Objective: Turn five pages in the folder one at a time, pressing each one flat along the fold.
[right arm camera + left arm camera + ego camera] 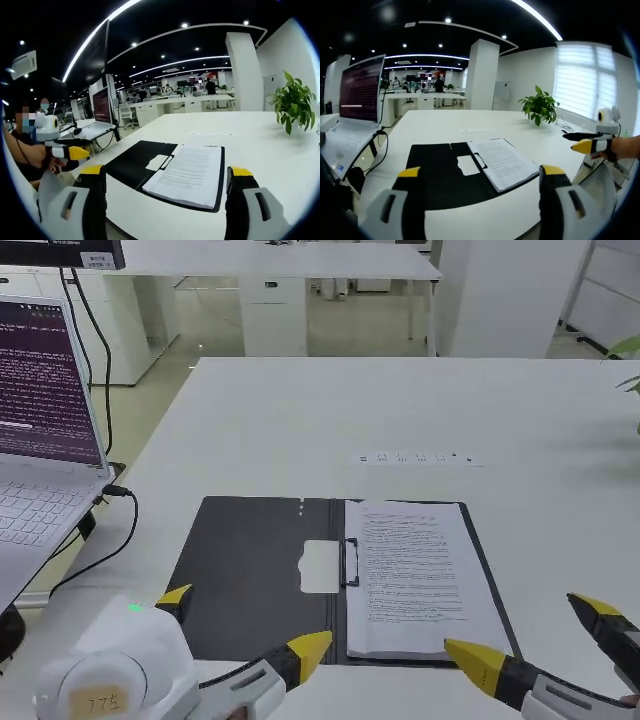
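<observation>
Folder open (pages on right), just beyond left gripper, right gripper; fingers spread, clear of it

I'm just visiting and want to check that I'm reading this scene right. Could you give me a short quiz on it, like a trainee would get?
1. In the head view, on which half of the open folder does the stack of pages lie? A left, B right, C neither.
2. True or false: the left gripper is shut on a page.
3. Fill in: beyond the folder's left edge stands an open ____.
Key: 1 B; 2 false, it and the right gripper are both open and hold nothing; 3 laptop.
</observation>
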